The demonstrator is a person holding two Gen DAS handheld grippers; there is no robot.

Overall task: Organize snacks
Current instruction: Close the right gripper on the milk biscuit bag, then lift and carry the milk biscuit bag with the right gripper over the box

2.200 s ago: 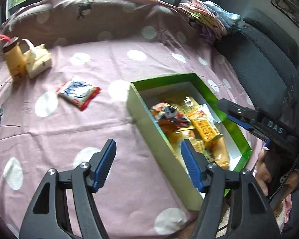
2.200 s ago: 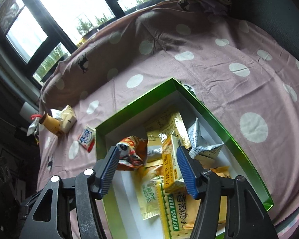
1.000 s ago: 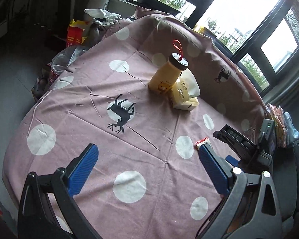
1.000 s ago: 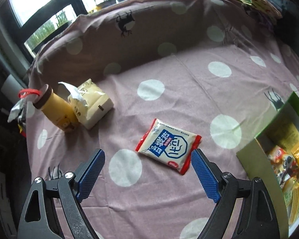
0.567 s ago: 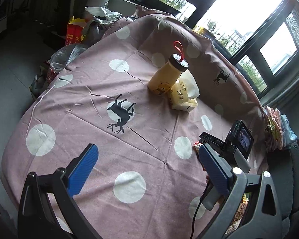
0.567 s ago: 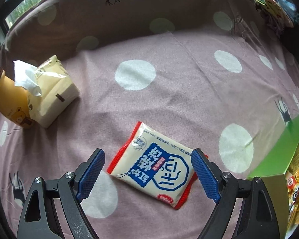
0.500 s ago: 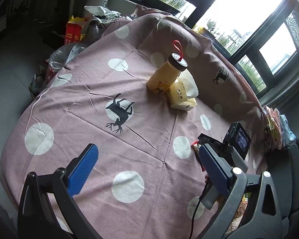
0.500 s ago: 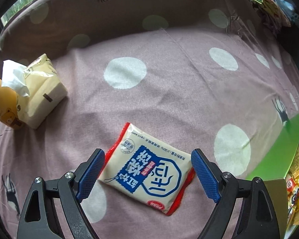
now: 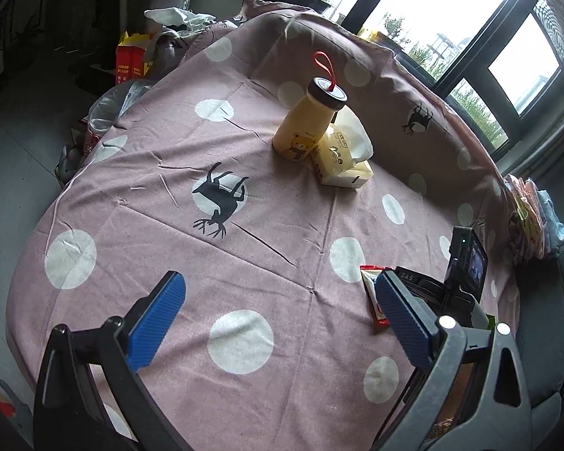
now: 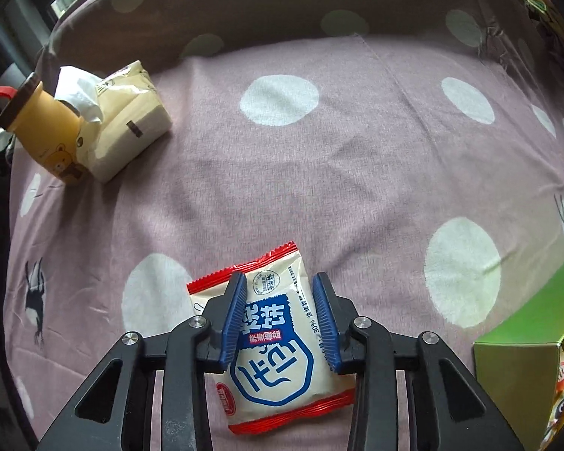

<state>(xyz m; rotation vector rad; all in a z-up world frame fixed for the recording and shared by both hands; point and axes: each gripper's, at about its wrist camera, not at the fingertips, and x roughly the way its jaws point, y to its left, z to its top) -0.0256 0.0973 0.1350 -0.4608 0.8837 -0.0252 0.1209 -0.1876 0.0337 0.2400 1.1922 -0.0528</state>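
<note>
A white, blue and red snack packet (image 10: 274, 342) lies on the pink dotted tablecloth (image 10: 319, 173). My right gripper (image 10: 279, 280) points steeply down onto it. Its jaws are closing, and both blue pads (image 10: 235, 315) pinch the packet's middle, which bulges between them. The left wrist view shows one red corner of the same packet (image 9: 370, 289) beside the right gripper's body and camera screen (image 9: 470, 263). My left gripper (image 9: 276, 282) hovers open over bare cloth, holding nothing. A corner of the green snack box (image 10: 519, 338) shows at lower right.
A yellow bear bottle (image 9: 304, 127) with a red loop stands at the far side, touching a tissue pack (image 9: 342, 161). Stacked packets (image 9: 526, 218) lie at the table's right edge. Bags and a red carton (image 9: 131, 64) sit on the floor beyond the left edge.
My right gripper dropped onto the snack packet and its jaws came in from wide apart to a pinch on it. The left gripper stayed nearly still.
</note>
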